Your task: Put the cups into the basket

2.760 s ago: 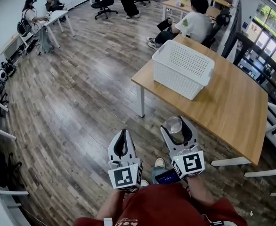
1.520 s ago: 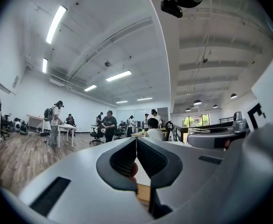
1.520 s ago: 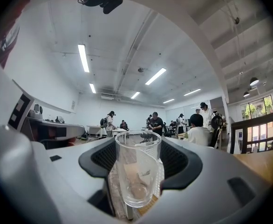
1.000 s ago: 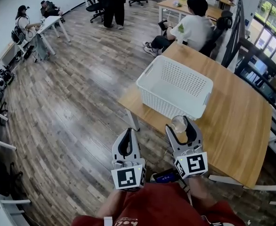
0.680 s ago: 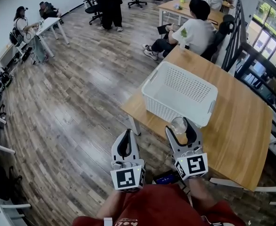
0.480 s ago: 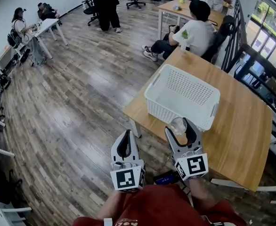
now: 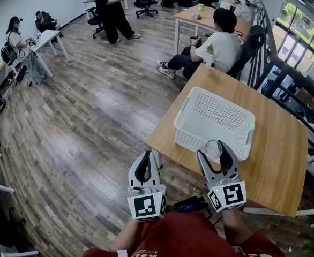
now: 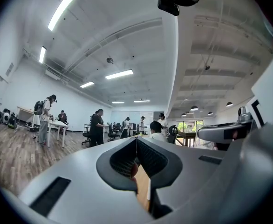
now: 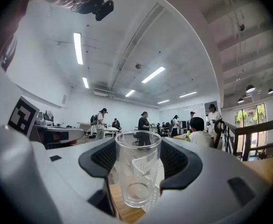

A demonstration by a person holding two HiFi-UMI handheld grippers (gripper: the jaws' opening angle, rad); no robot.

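**A:** Which step do we see?
**B:** The carry. Our right claw [image 7: 213,145] clamps an upright clear glass cup [image 9: 137,167] just short of the white perforated plastic basket [image 7: 192,138] on the wooden surface [image 7: 277,143]. Our left claw [image 7: 143,155] is pressed together, empty.
**A:** And next?
**B:** We judge: bring it over the basket, lower, release.

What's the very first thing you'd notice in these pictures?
A clear glass cup sits clamped in the right gripper, just at the near side of the empty white basket on the wooden table. The left gripper is shut with nothing in it, out over the wood floor.
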